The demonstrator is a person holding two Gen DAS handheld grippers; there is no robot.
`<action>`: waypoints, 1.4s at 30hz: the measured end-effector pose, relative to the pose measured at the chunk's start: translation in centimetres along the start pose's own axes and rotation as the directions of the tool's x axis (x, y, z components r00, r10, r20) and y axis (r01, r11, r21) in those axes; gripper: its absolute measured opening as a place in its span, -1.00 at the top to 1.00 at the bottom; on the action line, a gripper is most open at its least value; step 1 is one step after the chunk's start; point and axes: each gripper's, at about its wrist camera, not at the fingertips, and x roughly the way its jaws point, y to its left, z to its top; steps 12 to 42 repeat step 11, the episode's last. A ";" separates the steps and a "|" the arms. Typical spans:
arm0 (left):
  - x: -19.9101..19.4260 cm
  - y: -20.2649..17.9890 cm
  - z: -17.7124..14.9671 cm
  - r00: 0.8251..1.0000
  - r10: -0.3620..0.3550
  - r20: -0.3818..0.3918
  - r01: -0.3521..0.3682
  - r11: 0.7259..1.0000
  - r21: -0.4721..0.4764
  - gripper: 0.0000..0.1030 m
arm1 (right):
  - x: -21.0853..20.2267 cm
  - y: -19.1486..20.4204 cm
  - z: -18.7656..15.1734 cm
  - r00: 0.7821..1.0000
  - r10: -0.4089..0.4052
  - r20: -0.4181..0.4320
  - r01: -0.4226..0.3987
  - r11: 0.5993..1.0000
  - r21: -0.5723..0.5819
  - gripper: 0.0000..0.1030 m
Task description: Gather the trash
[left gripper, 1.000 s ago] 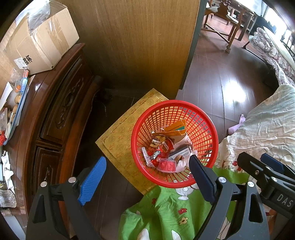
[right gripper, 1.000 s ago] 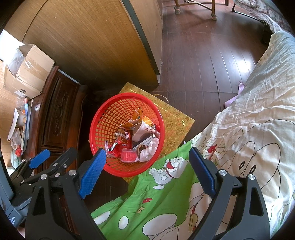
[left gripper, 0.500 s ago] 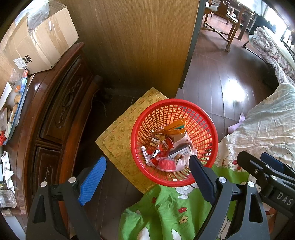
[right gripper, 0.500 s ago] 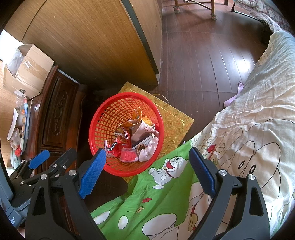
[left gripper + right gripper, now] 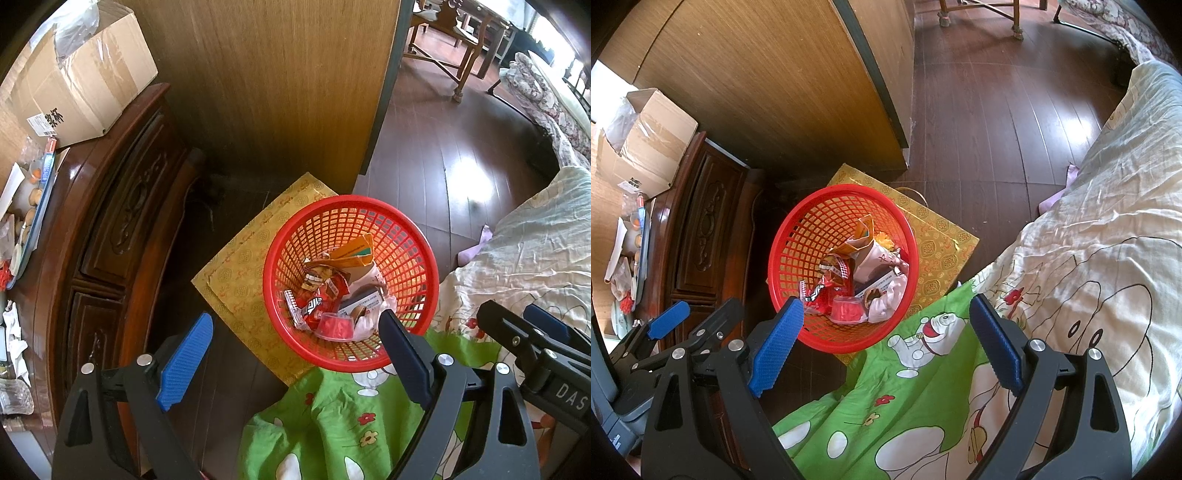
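Note:
A red plastic mesh basket [image 5: 406,236] stands on the dark wood floor, also in the right wrist view [image 5: 812,229]. It holds wrappers, a torn orange carton [image 5: 351,256], a small red cup [image 5: 334,326] and white paper. My left gripper [image 5: 295,360] is open and empty, held above the basket's near left side. My right gripper [image 5: 886,345] is open and empty, above the basket's near right edge and the quilt. The left gripper also shows in the right wrist view [image 5: 698,325] at lower left.
A gold patterned flat bag [image 5: 243,273] lies under the basket. A carved dark wood cabinet [image 5: 110,229] stands at left with a cardboard box [image 5: 77,85] and clutter on top. A bed with a green cartoon quilt [image 5: 916,398] fills the right. A wooden partition [image 5: 280,85] stands behind.
Both views have drifted very slightly; the basket sits a touch lower-left in frame. Both grippers stay open and empty.

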 end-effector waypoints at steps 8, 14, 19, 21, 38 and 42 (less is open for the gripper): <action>0.0 0.0 0.0 1.000 0.001 -0.001 -0.001 1.000 0.000 -0.74 | 0.0 0.0 0.0 1.000 0.000 -0.001 0.000 1.000 0.001 -0.71; 0.1 0.0 -0.1 1.000 0.001 -0.004 -0.001 1.000 0.000 -0.74 | 0.0 0.1 0.0 1.000 0.000 -0.001 0.000 1.000 -0.001 -0.71; 0.1 0.0 -0.1 1.000 0.001 -0.004 -0.001 1.000 0.000 -0.74 | 0.0 0.1 0.0 1.000 0.000 -0.001 0.000 1.000 -0.001 -0.71; 0.1 0.0 -0.1 1.000 0.001 -0.004 -0.001 1.000 0.000 -0.74 | 0.0 0.1 0.0 1.000 0.000 -0.001 0.000 1.000 -0.001 -0.71; 0.1 0.0 -0.1 1.000 0.001 -0.004 -0.001 1.000 0.000 -0.74 | 0.0 0.1 0.0 1.000 0.000 -0.001 0.000 1.000 -0.001 -0.71; 0.1 0.0 -0.1 1.000 0.001 -0.004 -0.001 1.000 0.000 -0.74 | 0.0 0.1 0.0 1.000 0.000 -0.001 0.000 1.000 -0.001 -0.71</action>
